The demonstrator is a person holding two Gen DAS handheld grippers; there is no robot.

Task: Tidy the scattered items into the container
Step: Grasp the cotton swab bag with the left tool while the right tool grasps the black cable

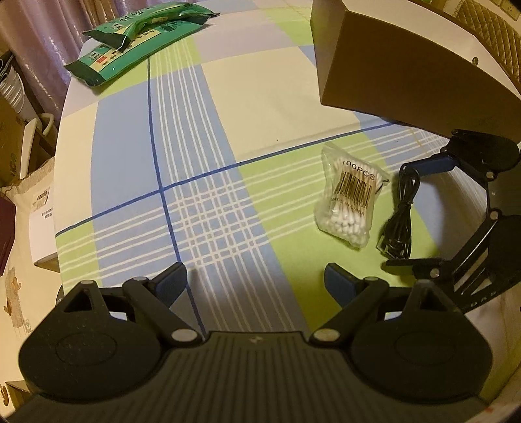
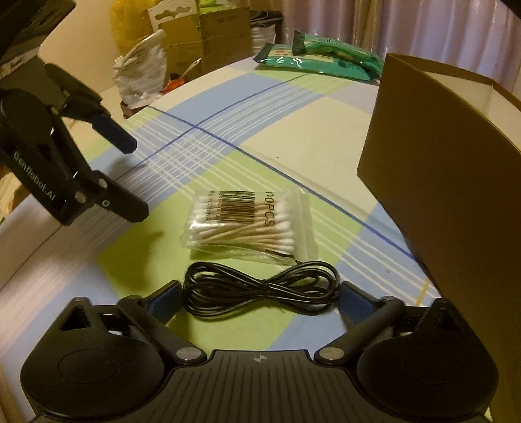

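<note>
While both grippers' fingers gape empty over the plaid-clothed bench [image 1: 228, 107], the right gripper [image 2: 260, 294] straddles the black cable [image 2: 260, 289] beside the cotton-swab bag [image 2: 247, 224]; cardboard box [image 2: 439, 162] nearby, curtains [image 2: 390, 19] behind.

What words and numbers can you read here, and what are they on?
"100PCS": cotton swab bag, above its barcode.
"MADE IN CHINA": same bag, below the barcode; barcode digits too small.
"GenRobot.AI": left gripper, on its side; first letter unclear.
Green packets: print too blurred.
White box beside the table: print too small.
</note>
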